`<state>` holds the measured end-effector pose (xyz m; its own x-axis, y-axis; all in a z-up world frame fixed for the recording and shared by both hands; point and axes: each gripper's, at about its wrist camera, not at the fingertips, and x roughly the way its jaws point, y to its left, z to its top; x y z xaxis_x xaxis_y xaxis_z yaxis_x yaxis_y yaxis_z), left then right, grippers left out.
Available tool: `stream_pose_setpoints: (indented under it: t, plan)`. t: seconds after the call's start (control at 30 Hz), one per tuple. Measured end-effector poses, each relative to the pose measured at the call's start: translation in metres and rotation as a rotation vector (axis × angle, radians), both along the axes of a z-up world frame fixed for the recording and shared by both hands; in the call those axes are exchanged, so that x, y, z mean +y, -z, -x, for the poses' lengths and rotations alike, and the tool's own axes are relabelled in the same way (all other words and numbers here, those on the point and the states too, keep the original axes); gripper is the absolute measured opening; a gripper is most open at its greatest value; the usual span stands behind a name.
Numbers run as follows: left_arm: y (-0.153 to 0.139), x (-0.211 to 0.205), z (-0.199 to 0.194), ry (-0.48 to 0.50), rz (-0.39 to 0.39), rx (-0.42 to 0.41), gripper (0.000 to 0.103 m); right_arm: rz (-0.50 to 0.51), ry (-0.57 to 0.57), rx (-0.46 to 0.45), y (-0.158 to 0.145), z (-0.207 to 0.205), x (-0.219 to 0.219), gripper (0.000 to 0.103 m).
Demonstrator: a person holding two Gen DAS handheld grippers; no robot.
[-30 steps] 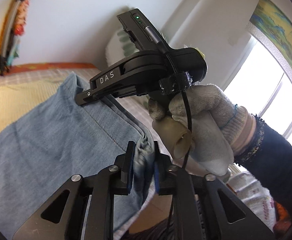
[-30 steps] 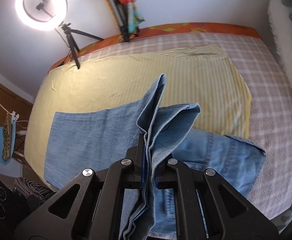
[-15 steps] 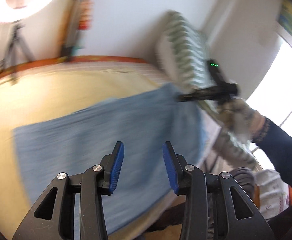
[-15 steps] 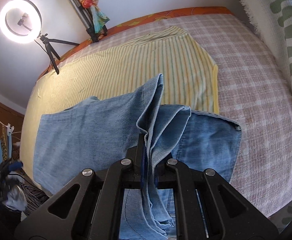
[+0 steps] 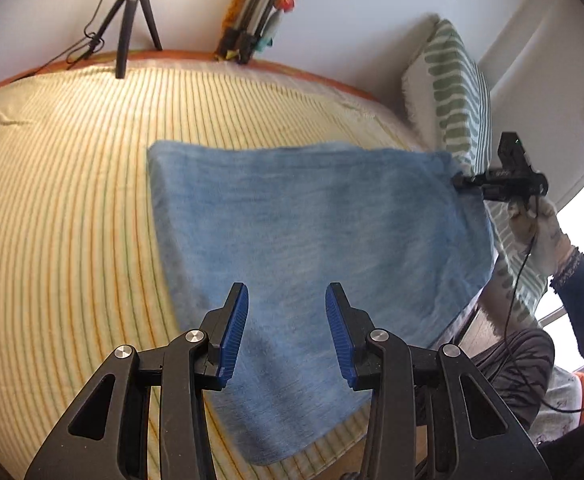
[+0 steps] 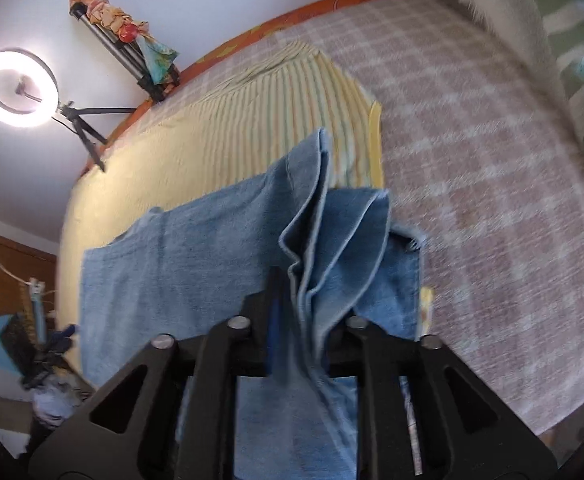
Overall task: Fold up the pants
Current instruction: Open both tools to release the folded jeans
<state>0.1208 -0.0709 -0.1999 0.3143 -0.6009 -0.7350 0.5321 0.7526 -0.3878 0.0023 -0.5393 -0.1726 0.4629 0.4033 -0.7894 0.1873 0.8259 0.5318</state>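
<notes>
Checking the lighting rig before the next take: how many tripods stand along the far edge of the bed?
2. One tripod carries the ring light. The folded tripod, wrapped in colourful cloth, leans on the wall beside it. Others may be out of view.

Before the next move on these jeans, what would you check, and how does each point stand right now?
1. Left claw free of cloth: ok; its jaws stand apart with nothing between them, having just opened.
2. Right claw let go: cannot tell; its jaws have just been opening, yet bunched denim remains between them.
3. Jeans flat: not ok; a pleated bunch stands up at the right claw.
4. Jeans on the striped yellow sheet: not ok; the right part overhangs onto the checked cover.
5. Fold edges aligned: cannot tell; both views are blurred.
</notes>
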Motion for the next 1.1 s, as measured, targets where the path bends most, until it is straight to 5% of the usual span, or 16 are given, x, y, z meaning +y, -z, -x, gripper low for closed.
stream_pose_setpoints:
  t: [0.1,0.33,0.4,0.43,0.5,0.6,0.63,0.7,0.83,1.1]
  plan:
    - [0.003,0.001,0.004,0.004,0.001,0.015,0.039,-0.060,-0.036,-0.040,0.000,0.016,-0.004,0.047]
    - [0.004,-0.001,0.004,0.012,0.000,0.019,0.039,-0.067,-0.078,-0.014,0.010,0.049,-0.010,0.048]
    - [0.003,-0.001,0.006,0.013,-0.002,0.017,0.039,0.010,-0.079,0.008,0.010,0.055,-0.004,0.043]
    - [0.003,0.001,0.007,0.009,0.000,0.016,0.038,0.073,-0.075,0.013,0.006,0.056,0.001,0.028]
    - [0.000,0.005,0.008,-0.006,0.009,0.015,0.039,0.172,-0.056,0.022,-0.001,0.058,0.004,0.018]
    - [-0.004,0.013,0.011,-0.023,0.017,0.002,0.039,0.436,0.021,0.059,-0.010,0.057,0.011,0.019]
    - [-0.006,0.016,0.013,-0.031,0.012,-0.007,0.039,0.446,0.037,0.057,-0.013,0.057,0.012,0.020]
    - [-0.008,0.022,0.016,-0.042,0.009,-0.014,0.039,0.398,0.069,0.013,-0.024,0.060,0.013,0.022]
    - [-0.009,0.039,0.022,-0.067,0.028,-0.006,0.046,0.389,0.059,-0.091,-0.050,0.067,0.035,0.048]
    - [0.001,0.061,0.031,-0.104,0.057,0.047,0.046,0.347,-0.101,-0.177,-0.076,0.050,0.123,0.049]
